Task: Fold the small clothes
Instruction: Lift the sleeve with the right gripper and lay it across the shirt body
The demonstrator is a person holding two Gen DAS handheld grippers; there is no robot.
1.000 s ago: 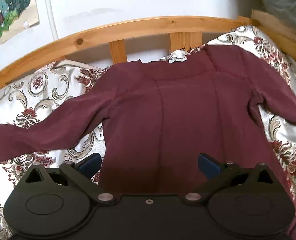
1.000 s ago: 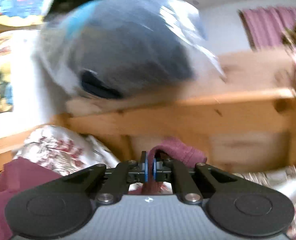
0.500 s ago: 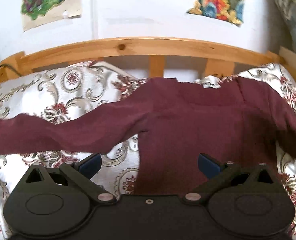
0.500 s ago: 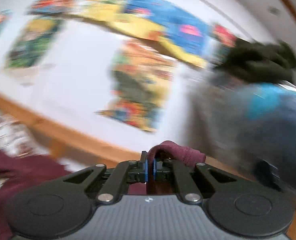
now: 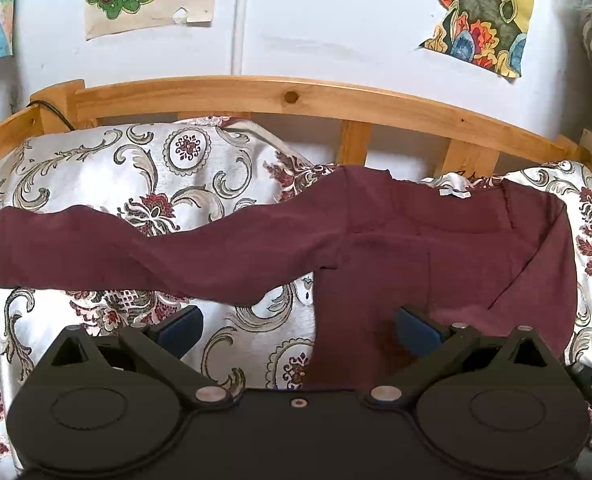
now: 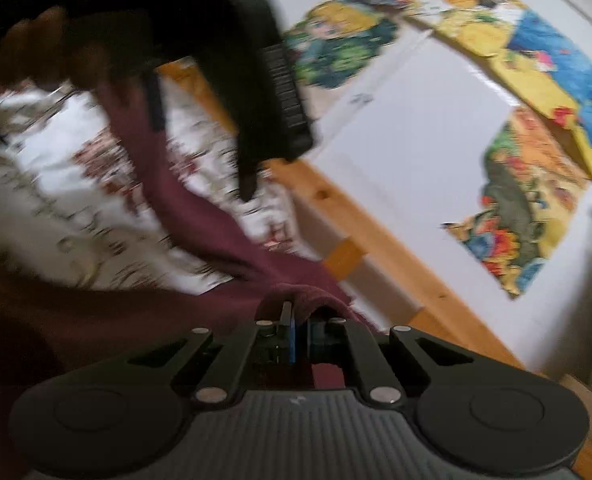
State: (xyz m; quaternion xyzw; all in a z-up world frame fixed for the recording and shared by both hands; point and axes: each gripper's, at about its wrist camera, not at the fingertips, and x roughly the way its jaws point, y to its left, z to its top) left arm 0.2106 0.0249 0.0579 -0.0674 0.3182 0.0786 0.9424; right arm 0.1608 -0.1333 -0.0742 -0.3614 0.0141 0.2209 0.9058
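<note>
- The right gripper [image 6: 299, 334] is clamped on a fold of the maroon shirt [image 5: 435, 248].
- The left gripper [image 5: 297, 326] is wide open and empty, above the shirt's edge.
- The shirt lies spread on the patterned sheet [image 5: 108, 172], one sleeve [image 5: 136, 252] stretched sideways.

Wooden rail [image 5: 296, 98] bounds far side; patterned bedspread [image 5: 96, 168] left of shirt [image 5: 435, 248] open.

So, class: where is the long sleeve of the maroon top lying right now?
In the left wrist view, the sleeve stretches out to the picture's left across the patterned bedspread, in front of the wooden rail.
</note>
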